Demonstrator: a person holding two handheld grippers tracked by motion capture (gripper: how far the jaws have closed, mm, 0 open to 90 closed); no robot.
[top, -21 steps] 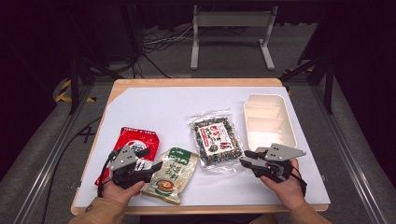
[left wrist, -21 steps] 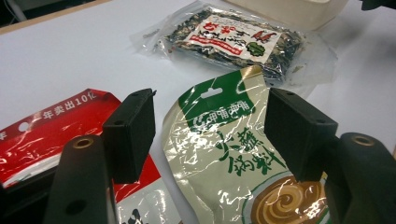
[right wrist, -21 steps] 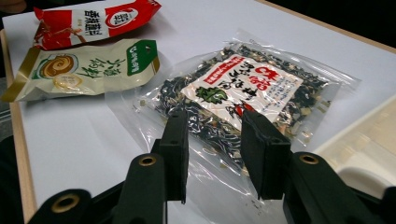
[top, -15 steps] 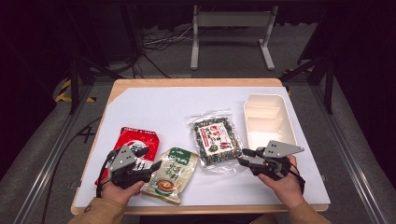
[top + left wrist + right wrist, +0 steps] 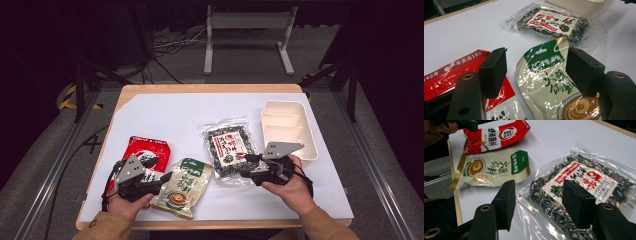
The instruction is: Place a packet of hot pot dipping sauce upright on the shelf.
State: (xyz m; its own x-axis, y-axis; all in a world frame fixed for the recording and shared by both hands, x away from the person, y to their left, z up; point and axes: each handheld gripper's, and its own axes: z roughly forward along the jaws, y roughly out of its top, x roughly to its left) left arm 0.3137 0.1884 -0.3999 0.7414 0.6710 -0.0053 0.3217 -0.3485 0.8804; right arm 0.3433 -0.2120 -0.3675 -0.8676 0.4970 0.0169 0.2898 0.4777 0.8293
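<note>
Nothing packed yet: cream tray [image 5: 310, 150] at right sits empty, 3 packets on table. Both claws gape, left gripper [image 5: 161, 180] over green pouch [image 5: 184, 186], right gripper [image 5: 246, 165] at seaweed bag [image 5: 229, 148].

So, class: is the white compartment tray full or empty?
Empty: the white compartment tray shows only bare dividers inside, and all three packets lie outside on the table.
</note>
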